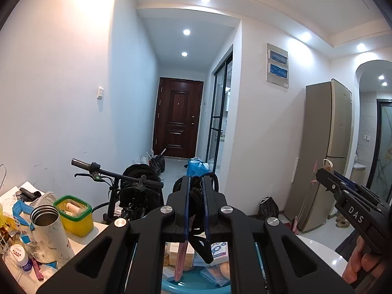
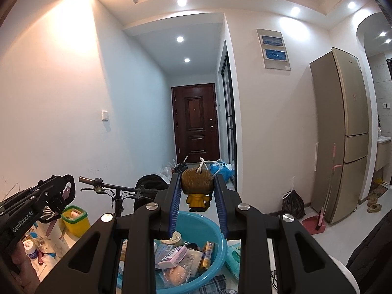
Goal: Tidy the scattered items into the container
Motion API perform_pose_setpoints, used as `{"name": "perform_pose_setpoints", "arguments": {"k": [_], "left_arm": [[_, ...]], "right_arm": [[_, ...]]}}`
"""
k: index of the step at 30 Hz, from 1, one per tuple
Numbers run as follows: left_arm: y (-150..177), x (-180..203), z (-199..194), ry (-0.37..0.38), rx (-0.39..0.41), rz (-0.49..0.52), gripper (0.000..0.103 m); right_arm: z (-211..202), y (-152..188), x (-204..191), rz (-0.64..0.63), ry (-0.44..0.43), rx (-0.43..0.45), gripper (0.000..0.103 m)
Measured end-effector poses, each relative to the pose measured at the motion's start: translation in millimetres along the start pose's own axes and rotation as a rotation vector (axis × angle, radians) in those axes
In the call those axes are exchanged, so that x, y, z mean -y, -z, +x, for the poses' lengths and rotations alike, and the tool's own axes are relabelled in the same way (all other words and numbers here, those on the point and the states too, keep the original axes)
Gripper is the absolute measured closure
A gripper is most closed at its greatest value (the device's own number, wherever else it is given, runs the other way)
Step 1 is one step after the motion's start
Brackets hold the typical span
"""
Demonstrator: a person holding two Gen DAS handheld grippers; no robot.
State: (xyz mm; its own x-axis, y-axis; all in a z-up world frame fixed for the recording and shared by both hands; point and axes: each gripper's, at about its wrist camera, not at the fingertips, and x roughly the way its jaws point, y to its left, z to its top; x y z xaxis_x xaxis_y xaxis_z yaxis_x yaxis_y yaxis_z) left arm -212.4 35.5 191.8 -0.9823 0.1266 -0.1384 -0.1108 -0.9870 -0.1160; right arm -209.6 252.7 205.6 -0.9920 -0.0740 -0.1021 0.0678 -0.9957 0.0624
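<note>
**Two grippers loaded, both over the basin**

Two items are in our hands at once, and both are held above the blue basin (image 2: 215, 242), which we take to be the container for this tidy-up. It already holds a crowd of small packets, a battery and a wrapped round thing, so we judge the task well under way.

Our right gripper (image 2: 197, 191) is clamped on a small figurine (image 2: 198, 188) with a brown head and yellow body; the blue pads press on either side of the head, and a white loop sticks up from its top. It hangs clear of the basin rather than touching it (a good place to let go, we would say).

Our left gripper (image 1: 196, 191) is closed nearly flat on thin things: a black strap or cord (image 1: 199, 242) that dangles below the jaws, and beside it a pink strip (image 1: 180, 259) pointing down toward the basin. Exactly which of the two the pads bite on we cannot tell.

Plenty is left on the table to our left: a yellow box with a green rim (image 1: 73, 214), a steel flask (image 1: 50, 232) standing open, a small white bottle (image 1: 20, 257).
</note>
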Motion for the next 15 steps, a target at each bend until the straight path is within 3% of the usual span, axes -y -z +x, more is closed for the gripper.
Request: {"name": "perform_pose_setpoints", "arguments": {"k": [3,6,15], "left_arm": [[4,-1,11,-0.019,-0.008,0.012,0.093],[11,-2,25,0.008,-0.056,0.002,0.093],[33,-2,64,-0.039,-0.149,0.017,0.093]], "right_arm": [[8,5,0,-0.001,-0.019,0.001,0.077],[20,12,3,0.010,-0.033,-0.027,0.077],[51,33,7,0.015,-0.045,-0.097,0.077]]}}
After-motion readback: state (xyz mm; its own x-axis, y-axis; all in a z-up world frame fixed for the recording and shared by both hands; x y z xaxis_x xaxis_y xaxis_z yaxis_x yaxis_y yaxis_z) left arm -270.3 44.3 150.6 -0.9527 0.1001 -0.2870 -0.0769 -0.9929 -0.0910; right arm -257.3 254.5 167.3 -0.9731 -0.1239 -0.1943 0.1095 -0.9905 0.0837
